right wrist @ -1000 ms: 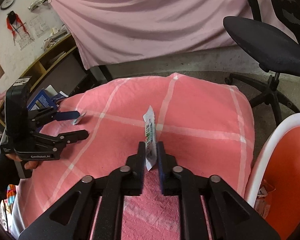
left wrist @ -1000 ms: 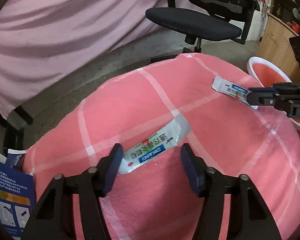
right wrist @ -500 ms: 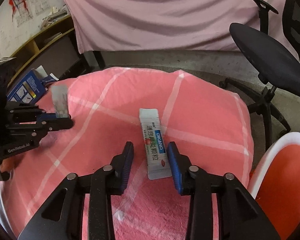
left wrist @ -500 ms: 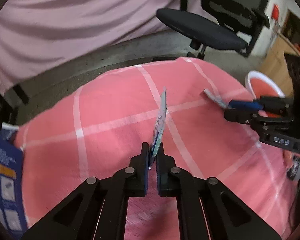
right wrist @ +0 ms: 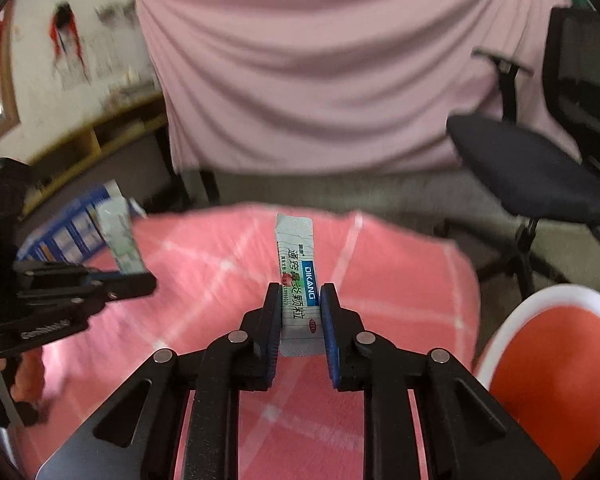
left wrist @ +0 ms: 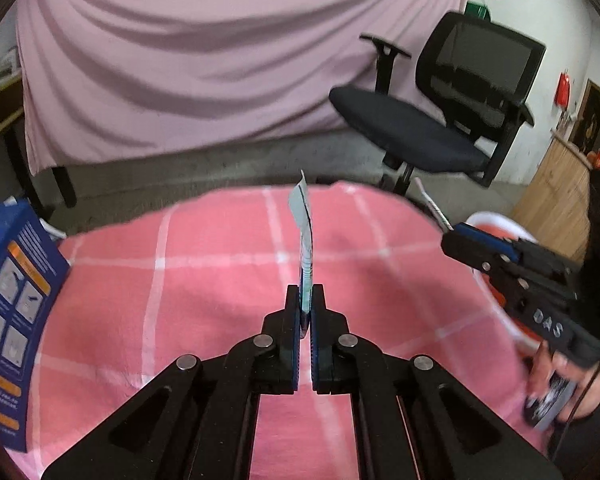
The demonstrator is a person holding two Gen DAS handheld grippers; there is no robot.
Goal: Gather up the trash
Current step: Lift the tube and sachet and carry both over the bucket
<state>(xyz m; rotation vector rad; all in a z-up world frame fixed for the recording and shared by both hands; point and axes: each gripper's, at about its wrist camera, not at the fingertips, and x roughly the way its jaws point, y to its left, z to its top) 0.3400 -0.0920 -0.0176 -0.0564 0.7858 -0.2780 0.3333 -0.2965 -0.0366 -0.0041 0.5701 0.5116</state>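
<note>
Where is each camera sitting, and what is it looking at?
Left wrist: sits on the left claw, looks forward and down across the pink checked cloth at the thin paper sachet it pinches; the right claw and a hand show.
Right wrist: sits on the right claw, looks at its own printed white sachet; the left claw shows.
Shared: the cloth, the black office chair and the orange bin with white rim.

Two wrist fisheyes: each looks forward and downward along its own fingers, close above the pink checked worktop (left wrist: 220, 280); both share worktop and office chair (right wrist: 532, 168).
</note>
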